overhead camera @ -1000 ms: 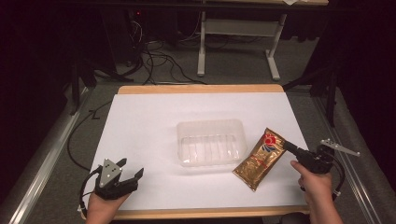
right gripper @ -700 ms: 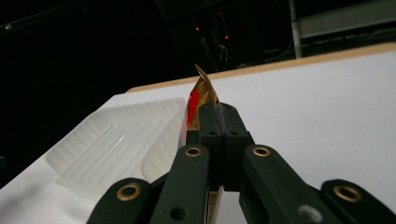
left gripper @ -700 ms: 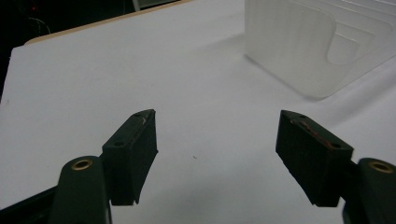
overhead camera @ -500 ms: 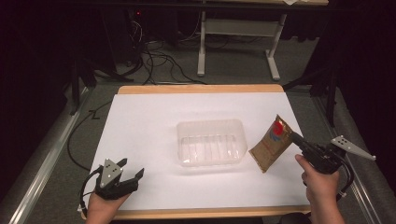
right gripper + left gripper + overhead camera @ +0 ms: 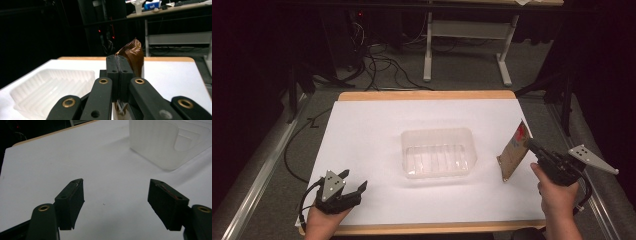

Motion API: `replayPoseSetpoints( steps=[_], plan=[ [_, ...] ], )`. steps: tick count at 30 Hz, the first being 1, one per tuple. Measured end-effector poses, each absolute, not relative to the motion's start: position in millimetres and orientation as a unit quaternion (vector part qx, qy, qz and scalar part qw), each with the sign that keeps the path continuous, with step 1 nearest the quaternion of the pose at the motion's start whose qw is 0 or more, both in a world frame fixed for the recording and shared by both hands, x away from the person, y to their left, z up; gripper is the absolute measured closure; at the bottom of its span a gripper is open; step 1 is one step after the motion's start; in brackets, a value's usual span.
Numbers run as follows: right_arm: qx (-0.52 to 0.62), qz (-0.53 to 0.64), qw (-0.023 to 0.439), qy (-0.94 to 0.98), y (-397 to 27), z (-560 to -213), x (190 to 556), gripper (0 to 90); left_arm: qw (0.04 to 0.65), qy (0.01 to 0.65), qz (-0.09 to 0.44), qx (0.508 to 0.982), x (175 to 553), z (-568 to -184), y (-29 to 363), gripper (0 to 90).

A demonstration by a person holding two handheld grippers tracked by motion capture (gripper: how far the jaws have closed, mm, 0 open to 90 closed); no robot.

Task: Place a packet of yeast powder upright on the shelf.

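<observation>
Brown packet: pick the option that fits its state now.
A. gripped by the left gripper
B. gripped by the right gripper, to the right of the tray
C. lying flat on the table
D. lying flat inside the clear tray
B: the right gripper has its jaws shut on the brown packet, held on edge beside the empty clear tray.

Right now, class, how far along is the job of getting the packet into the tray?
Done: the right gripper has its jaws shut on the brown packet, lifted upright beside the clear tray. In hand: carrying it. Left: placing it in the tray, which holds nothing. The left gripper rests open, idle.
</observation>
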State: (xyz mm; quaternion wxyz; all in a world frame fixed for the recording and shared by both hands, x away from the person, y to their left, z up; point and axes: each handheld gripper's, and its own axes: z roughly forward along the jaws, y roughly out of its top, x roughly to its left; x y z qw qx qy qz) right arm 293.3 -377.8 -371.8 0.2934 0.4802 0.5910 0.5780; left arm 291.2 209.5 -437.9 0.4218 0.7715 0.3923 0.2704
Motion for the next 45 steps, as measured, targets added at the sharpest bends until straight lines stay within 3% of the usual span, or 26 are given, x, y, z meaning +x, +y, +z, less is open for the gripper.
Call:
replayPoseSetpoints(
  steps=[9,15,23,26,27,30,31,45],
  plan=[
    [0.486,0.562,0.306,0.596,-377,-379,287,87.4,0.424,0.391,0.272,0.770,290,-437,211,29.7],
    [0.508,0.545,0.288,0.602,-381,-387,302,68.7,0.422,0.390,0.269,0.773,291,-438,209,29.6],
    [0.521,0.528,0.288,0.606,-380,-393,312,61.4,0.423,0.390,0.270,0.772,290,-438,209,29.6],
    [0.527,0.520,0.294,0.605,-381,-394,313,62.0,0.422,0.390,0.270,0.772,290,-438,209,29.6],
    [0.531,0.514,0.300,0.603,-382,-395,314,69.4,0.422,0.389,0.270,0.773,290,-438,209,29.6],
    [0.534,0.511,0.304,0.601,-383,-395,314,75.6,0.422,0.388,0.271,0.773,290,-437,208,29.6],
    [0.533,0.508,0.311,0.601,-383,-394,313,82.2,0.422,0.388,0.271,0.774,290,-438,208,29.6],
    [0.511,0.531,0.336,0.587,-380,-385,300,86.7,0.425,0.388,0.273,0.771,289,-436,210,29.6]
  ],
)
